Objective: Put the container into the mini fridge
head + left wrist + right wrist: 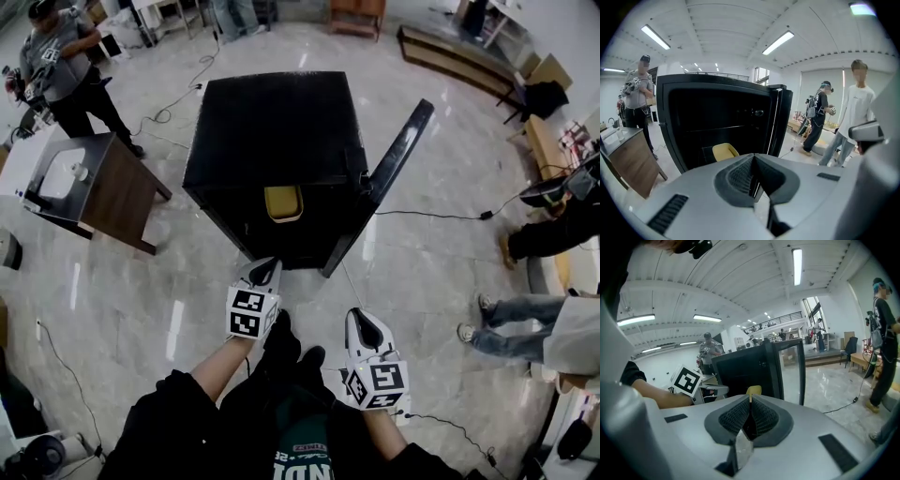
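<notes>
Floor [441,187]: pale glossy stone, under and all round both grippers.
Mini fridge [272,131]: black and boxy, standing straight ahead of the left gripper [265,273] and ahead and to the left of the right gripper [366,328]. Its dark inside faces the two of them.
Fridge door [394,169]: swung wide open, ahead of the right gripper. In the right gripper view its edge rises just right of the jaw line.
Wooden table [112,187]: brown, far to the left of the left gripper and well apart from it.
Bystander [61,61]: stands beyond the table, far left and ahead. Another person's jeans and shoes [506,328] are off to the right of the right gripper.
Left gripper: jaws pressed together with nothing between them and touching nothing. It is held short of the fridge opening, tip toward it, with its marker cube [248,312] behind.
Right gripper: jaws clenched tight on nothing, touching nothing. It sits further back than the left one, beside it and apart, with its marker cube [377,382] at the rear.
Container [283,202]: yellow, inside the fridge low down near the front. It lies directly ahead of the left gripper's tip, clear of both grippers.
Cable [431,214]: thin and black on the floor, ahead and right of the right gripper.
</notes>
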Demonstrator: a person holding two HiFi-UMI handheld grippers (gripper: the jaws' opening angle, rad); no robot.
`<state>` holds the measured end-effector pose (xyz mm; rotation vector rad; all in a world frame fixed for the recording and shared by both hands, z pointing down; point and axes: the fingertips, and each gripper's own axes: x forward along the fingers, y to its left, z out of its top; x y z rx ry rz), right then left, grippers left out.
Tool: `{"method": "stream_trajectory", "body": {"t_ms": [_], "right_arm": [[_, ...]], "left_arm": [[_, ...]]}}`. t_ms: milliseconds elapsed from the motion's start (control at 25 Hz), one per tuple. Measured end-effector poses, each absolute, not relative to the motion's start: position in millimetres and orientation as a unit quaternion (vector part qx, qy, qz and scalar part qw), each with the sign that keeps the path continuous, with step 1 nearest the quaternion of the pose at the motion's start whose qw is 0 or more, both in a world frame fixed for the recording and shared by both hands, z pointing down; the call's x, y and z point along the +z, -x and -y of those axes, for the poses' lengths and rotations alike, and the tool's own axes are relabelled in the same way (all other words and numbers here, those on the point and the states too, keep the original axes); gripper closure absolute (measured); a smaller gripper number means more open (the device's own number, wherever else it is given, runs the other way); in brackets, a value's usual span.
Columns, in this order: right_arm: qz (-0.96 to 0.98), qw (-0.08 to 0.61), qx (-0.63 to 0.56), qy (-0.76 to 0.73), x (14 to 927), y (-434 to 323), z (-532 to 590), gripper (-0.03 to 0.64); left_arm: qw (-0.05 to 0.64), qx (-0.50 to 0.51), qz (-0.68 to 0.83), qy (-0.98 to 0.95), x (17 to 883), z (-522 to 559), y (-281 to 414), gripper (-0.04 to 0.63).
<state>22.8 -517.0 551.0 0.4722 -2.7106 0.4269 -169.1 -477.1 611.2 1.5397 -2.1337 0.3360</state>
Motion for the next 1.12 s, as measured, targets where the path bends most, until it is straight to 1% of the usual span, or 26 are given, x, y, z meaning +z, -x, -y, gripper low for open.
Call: {"method": "stream_trajectory", "body": {"t_ms": [560,880,1120], "right_arm": [[0.963,0.167,0.145,-0.155,533,-34,513,0.580],[0.964,0.163,0.146,-0.151,537,-34,512,0.580],[0.963,0.164,0.150,-0.150,531,-38,512,0.580]], "left_arm": [[0.228,0.124,0.773,-0.579,586,468,134,0.581],[0.227,0.124,0.775,-0.577,590,465,135,0.581],[0.241,0.120,0.775,-0.572,588,463,132,0.581]]}}
